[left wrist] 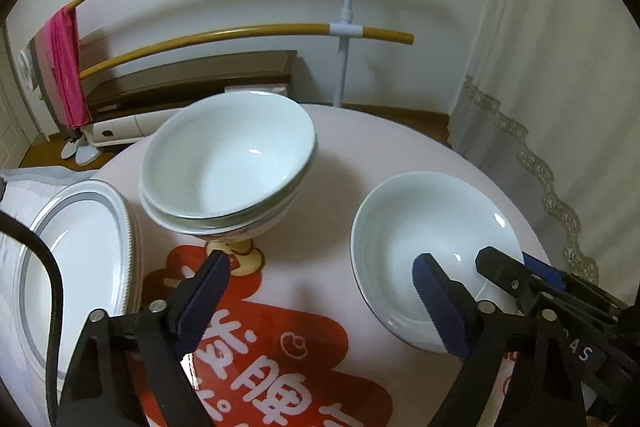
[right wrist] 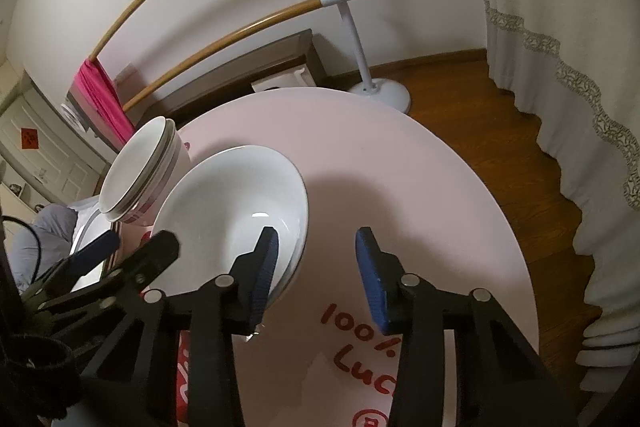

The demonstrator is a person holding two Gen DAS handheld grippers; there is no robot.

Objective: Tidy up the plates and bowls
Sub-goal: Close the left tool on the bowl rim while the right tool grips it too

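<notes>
A stack of white bowls [left wrist: 228,163] stands on the round pink table [left wrist: 360,147], toward the back left. A single white bowl [left wrist: 424,243] sits to its right. White plates with a grey band [left wrist: 76,259] are stacked at the left. My left gripper [left wrist: 320,287] is open and empty above the table's red print, its right finger over the single bowl's near rim. My right gripper [right wrist: 316,259] is open and empty, its left finger [right wrist: 266,267] inside the single bowl [right wrist: 240,203] near the rim and its right finger outside. The bowl stack also shows in the right wrist view [right wrist: 140,171].
The right gripper [left wrist: 540,283] reaches in beside the left one at the single bowl. A clothes stand with wooden rails [left wrist: 348,27] and a pink cloth [left wrist: 66,67] is behind the table. A lace curtain [right wrist: 560,67] hangs at the right. The table edge [right wrist: 500,211] drops to wood floor.
</notes>
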